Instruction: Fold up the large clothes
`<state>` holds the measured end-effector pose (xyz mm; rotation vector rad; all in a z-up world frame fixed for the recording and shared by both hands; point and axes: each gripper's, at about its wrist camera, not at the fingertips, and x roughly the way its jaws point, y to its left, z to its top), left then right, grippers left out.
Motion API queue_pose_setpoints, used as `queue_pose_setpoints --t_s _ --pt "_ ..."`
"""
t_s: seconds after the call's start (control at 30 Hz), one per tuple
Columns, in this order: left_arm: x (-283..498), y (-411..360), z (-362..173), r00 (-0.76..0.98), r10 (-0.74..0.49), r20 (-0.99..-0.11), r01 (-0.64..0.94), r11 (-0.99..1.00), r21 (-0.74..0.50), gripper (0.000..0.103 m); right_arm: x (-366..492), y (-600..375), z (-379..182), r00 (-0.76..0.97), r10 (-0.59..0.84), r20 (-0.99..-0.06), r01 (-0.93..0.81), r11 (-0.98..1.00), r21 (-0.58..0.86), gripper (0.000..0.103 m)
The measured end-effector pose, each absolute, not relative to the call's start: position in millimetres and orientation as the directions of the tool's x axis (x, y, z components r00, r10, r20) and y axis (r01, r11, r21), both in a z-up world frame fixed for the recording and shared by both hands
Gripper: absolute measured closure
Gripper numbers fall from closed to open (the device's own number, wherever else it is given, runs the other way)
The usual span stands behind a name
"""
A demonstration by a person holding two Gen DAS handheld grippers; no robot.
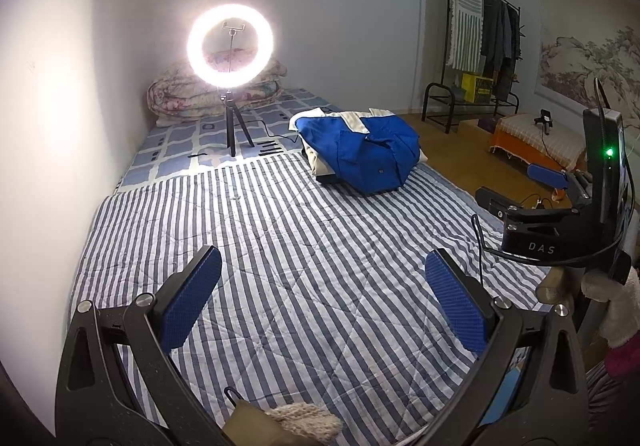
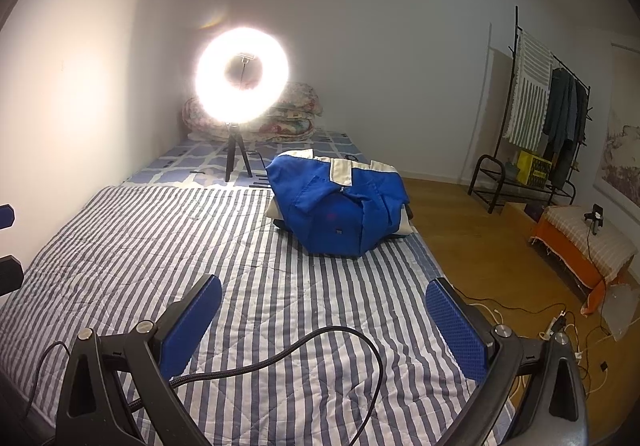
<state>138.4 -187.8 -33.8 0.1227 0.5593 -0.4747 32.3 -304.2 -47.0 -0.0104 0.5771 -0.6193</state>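
- Only in the left wrist view is the right gripper seen from outside, at the right edge beyond the bed; how far its jaws are parted cannot be told there. A gloved hand is seen below it.
- Only in the right wrist view is a black cable seen looping between the right gripper's fingers, and a tangle of cords on the floor right of the bed.
- The left gripper is held with its jaws spread wide, nothing between them; the same is shown of the right gripper in its own view.
- The blue jacket with cream trim is laid bunched on other folded clothes at the far right side of the striped bed cover, well apart from both grippers.
- A lit ring light on a small tripod is stood behind the jacket to the left, before a folded floral quilt against the wall.
- Right of the bed, a clothes rack with hung garments and a low bench under an orange cloth are seen on the wooden floor.
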Motion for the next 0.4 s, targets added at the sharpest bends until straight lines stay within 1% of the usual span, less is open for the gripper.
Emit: queue_pose_setpoints --t_s 0.4 --pt "133.8 -188.3 -30.8 0.761 -0.383 -0.524 0.448 0.894 -0.003 0.000 36.1 -299.6 -49.2 0.662 -0.547 -0.513 0.533 0.824 -0.191 0.000"
